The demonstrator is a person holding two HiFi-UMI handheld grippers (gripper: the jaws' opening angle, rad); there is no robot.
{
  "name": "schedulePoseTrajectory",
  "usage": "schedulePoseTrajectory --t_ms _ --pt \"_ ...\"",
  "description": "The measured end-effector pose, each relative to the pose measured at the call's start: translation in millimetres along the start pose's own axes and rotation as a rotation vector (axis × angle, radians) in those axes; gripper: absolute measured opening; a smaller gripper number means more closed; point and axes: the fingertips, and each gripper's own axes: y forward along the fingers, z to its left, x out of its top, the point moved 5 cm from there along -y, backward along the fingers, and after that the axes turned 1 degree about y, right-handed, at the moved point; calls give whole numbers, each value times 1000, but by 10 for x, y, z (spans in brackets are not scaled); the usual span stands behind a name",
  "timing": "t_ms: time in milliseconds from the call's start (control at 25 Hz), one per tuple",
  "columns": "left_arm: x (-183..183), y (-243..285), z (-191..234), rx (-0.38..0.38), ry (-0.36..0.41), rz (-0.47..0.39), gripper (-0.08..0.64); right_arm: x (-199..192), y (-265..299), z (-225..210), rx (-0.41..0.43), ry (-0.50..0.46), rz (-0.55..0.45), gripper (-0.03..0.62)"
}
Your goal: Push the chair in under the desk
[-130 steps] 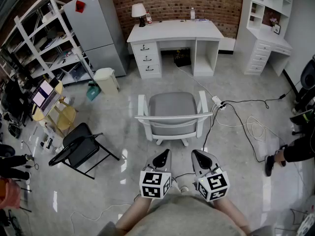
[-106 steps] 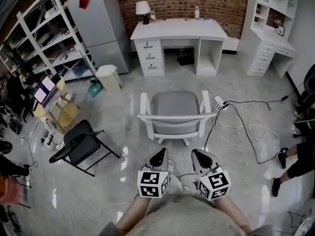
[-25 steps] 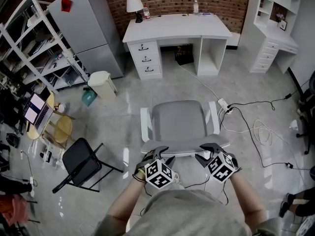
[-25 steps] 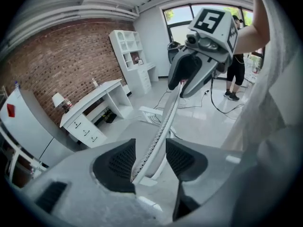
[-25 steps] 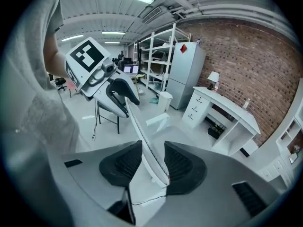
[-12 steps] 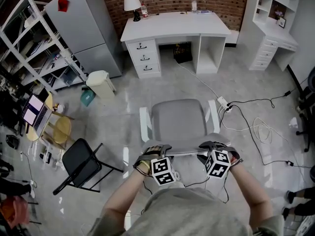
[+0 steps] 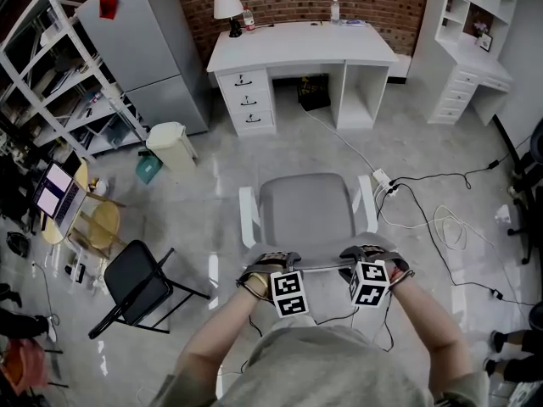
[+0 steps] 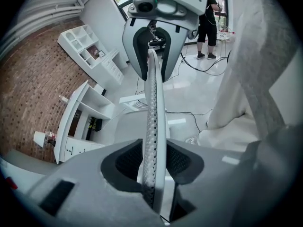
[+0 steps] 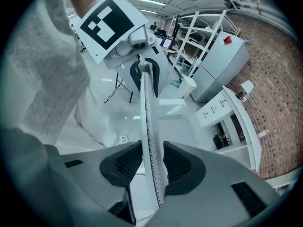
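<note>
A grey-seated chair [image 7: 310, 210] with a white frame stands in mid floor, facing the white desk [image 7: 301, 53] at the brick wall and well apart from it. Both grippers straddle the top edge of its backrest [image 7: 318, 267]. My left gripper [image 7: 270, 261] is at the left end; its jaws have just been closing, and the pads now press the thin backrest edge [image 8: 150, 103] from both sides. My right gripper [image 7: 363, 254] is at the right end, its pads likewise against the backrest [image 9: 147, 112]. Each gripper view shows the other gripper farther along the edge.
A black folding chair [image 7: 140, 282] stands to the left, a bin [image 7: 165, 147] near the fridge [image 7: 153, 49]. Cables and a power strip [image 7: 386, 181] lie on the floor right of the chair. White shelving [image 7: 471, 41] fills the right corner. The desk's knee hole [image 7: 318, 91] holds a dark object.
Over five seconds I came up behind the chair. In the last second both grippers sank onto the backrest edge and rolled, and the left jaws narrowed onto it.
</note>
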Motion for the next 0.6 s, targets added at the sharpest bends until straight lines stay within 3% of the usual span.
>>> schedulePoseTrajectory --t_ms 240,600 --pt "12 79 0 -26 11 7 112 1 146 17 -3 -63 30 114" --pt "-49 177 6 -41 21 30 87 -19 352 -5 -8 -75 26 86"
